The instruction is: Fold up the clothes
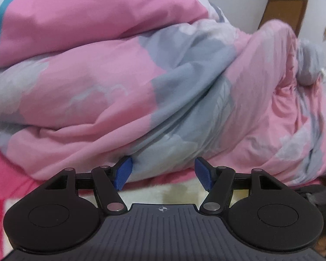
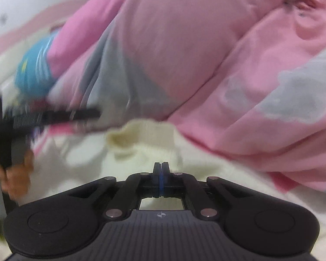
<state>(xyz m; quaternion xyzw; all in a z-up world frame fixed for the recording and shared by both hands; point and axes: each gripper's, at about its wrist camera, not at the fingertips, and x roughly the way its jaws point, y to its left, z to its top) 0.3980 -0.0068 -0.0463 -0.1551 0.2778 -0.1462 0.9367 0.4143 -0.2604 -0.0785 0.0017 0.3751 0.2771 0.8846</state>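
Observation:
A cream-white fluffy garment (image 2: 141, 143) lies on the bed in the right wrist view, with a raised fold just beyond my right gripper (image 2: 160, 167). That gripper is shut, its pads pressed together, and no cloth shows between them. In the left wrist view my left gripper (image 1: 163, 171) is open, blue pads (image 1: 123, 171) wide apart, low over a cream patch of the garment (image 1: 173, 193). The left gripper (image 2: 54, 115) also shows blurred at the left of the right wrist view, with a hand (image 2: 15, 174) below it.
A bulky pink and grey duvet (image 1: 141, 76) is piled right behind the garment and fills most of both views. A pink bed sheet (image 1: 10, 174) lies underneath. A blue striped cloth (image 2: 34, 71) sits at the duvet's far end. White wall and a brown door (image 1: 282, 13) stand behind.

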